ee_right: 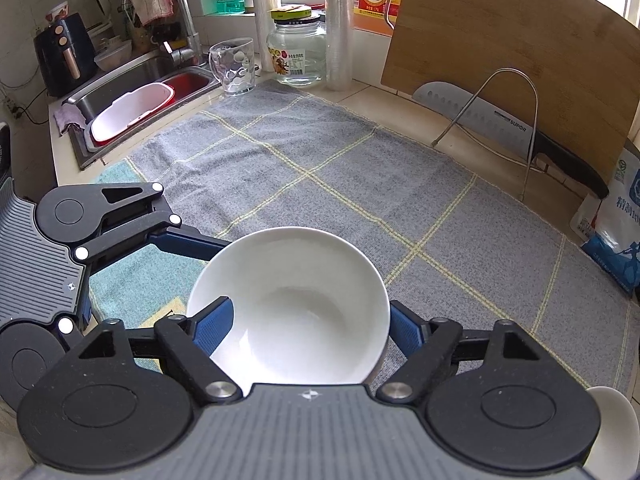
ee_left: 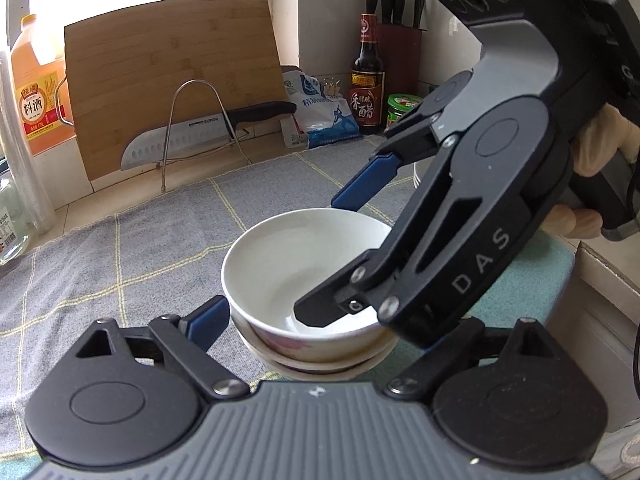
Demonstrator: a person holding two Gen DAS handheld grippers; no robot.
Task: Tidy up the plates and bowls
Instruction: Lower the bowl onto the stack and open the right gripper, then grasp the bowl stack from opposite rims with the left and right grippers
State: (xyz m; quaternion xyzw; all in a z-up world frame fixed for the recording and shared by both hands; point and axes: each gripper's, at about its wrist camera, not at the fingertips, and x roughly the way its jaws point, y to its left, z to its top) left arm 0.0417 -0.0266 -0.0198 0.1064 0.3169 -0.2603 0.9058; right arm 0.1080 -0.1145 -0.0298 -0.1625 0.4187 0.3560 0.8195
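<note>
Lower bowls (ee_left: pixel 320 364) mostly hidden beneath the top bowl (ee_left: pixel 296 264); left gripper's right fingers behind the right gripper (ee_left: pixel 340 256).

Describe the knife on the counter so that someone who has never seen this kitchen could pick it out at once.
Start at the large bamboo cutting board leaning upright at the back of the counter, behind the grey checked cloth. In front of it stands a thin bent-wire rack, and the broad steel knife with a black handle rests there. Its dimpled blade lies bare, unlike the black-handled knives in the dark red block.
</note>
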